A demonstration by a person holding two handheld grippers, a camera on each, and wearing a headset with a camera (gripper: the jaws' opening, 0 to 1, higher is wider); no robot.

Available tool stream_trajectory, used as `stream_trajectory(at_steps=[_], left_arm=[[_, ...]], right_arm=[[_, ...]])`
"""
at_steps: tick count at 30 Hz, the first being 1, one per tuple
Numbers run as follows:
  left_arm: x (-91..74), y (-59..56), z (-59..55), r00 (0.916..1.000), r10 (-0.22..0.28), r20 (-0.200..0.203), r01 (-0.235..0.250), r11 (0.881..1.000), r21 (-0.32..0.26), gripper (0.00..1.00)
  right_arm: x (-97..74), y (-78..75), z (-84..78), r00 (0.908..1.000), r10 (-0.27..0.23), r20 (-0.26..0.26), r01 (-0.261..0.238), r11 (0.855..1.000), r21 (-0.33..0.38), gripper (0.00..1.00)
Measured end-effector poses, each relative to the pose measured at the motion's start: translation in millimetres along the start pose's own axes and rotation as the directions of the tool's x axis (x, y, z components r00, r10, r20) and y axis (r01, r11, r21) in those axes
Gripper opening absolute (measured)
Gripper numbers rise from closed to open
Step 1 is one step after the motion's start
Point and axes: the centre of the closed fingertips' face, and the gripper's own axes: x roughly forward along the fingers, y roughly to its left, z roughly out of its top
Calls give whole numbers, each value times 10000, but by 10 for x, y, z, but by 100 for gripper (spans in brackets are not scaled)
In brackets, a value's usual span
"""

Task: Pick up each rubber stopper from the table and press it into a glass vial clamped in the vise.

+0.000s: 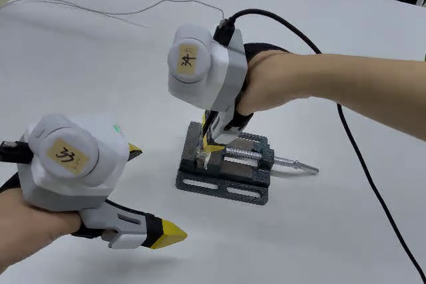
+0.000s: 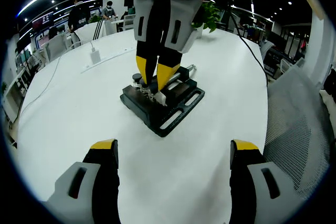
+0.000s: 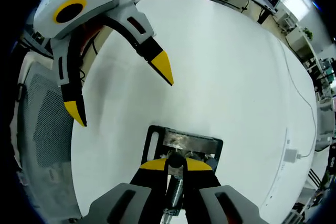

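Note:
A dark metal vise [image 1: 229,179] sits on the white table. Straight above it, my right gripper [image 1: 212,145] points down with its yellow tips between the vise's jaws. In the right gripper view that gripper [image 3: 177,164] is shut on a small black rubber stopper [image 3: 176,159] right over the vise [image 3: 184,142]. The glass vial under the stopper is mostly hidden. A second dark-capped vial [image 2: 137,80] stands in the vise beside the fingertips. My left gripper [image 1: 154,191] hovers open near the table's front left, apart from the vise, with nothing between its fingers [image 2: 103,145].
The vise's screw handle [image 1: 296,163] sticks out to the right. A thin wire [image 1: 133,11] and a black cable [image 1: 359,157] trail over the table. A white power adapter [image 2: 94,55] lies farther off. A mesh chair [image 2: 299,129] stands at the table's edge.

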Motion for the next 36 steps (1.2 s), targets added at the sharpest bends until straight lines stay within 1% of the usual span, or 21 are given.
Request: stream_trajectory(at_steps=[3, 7, 10, 15, 18, 20, 21, 23, 24, 25, 26, 28, 29, 32, 34, 35, 36], left_arm=[[-8, 0, -12, 10000, 43, -29, -44, 10000, -66, 86], [-8, -24, -24, 10000, 26, -46, -27, 10000, -94, 86], [-7, -29, -27, 10000, 29, -53, -29, 9999, -113, 86], [-10, -24, -31, 10000, 23, -88, -24, 9999, -107, 85], [-14, -19, -31, 9999, 8, -104, -9, 9999, -100, 85], [-19, 0, -34, 9999, 18, -111, -19, 10000, -95, 85], [-21, 8, -36, 9999, 20, -105, -21, 9999, -109, 85], [-26, 17, -35, 10000, 24, -97, -25, 9999, -136, 85], [-29, 21, -34, 10000, 36, -92, -37, 9999, -132, 85], [-31, 24, -34, 9999, 53, -89, -54, 9999, -119, 85], [-32, 28, -36, 9999, 62, -98, -63, 9999, -123, 85], [-34, 25, -36, 9999, 50, -99, -52, 9999, -115, 85], [-35, 24, -35, 9999, 54, -94, -55, 9999, -114, 85], [-35, 27, -35, 10000, 42, -78, -43, 9999, -121, 84], [-35, 31, -39, 10000, 31, -91, -32, 9999, -142, 84], [-35, 35, -42, 10000, 23, -95, -25, 9999, -139, 84], [-37, 44, -46, 9999, 28, -107, -29, 9999, -135, 84]], right_arm=[[2, -7, -2, 10000, 11, 79, -13, 9998, 214, 6], [2, -13, -5, 10000, -53, 61, 54, 10000, -83, 7], [8, -22, -6, 10000, -32, 42, 32, 9998, -172, 9], [7, -29, -5, 9998, -24, 216, 27, 9999, -162, 13], [-12, -39, 0, 9988, -68, 485, 64, 9999, 92, 15], [-54, -40, -10, 9979, -21, 648, 12, 9999, 135, 15], [-84, -17, 10, 9956, 99, 929, -121, 9996, 241, 16], [-127, -8, 13, 9928, 191, 1185, -225, 9994, 275, 18], [-154, -23, -5, 9922, 165, 1236, -227, 9985, 492, 17], [-168, -30, -20, 9919, 217, 1255, -277, 9985, 467, 15], [-181, -41, -24, 9900, 286, 1379, -350, 9984, 446, 14], [-186, -61, -36, 9885, 362, 1467, -447, 9975, 553, 14], [-185, -67, -35, 9866, 466, 1562, -575, 9962, 659, 12], [-195, -65, 10, 9818, 528, 1826, -688, 9942, 824, 8], [-169, -50, 16, 9811, 588, 1845, -770, 9927, 926, 10], [-158, -38, 14, 9819, 603, 1793, -779, 9926, 929, 10], [-131, -60, 15, 9829, 593, 1743, -754, 9933, 874, 8]])
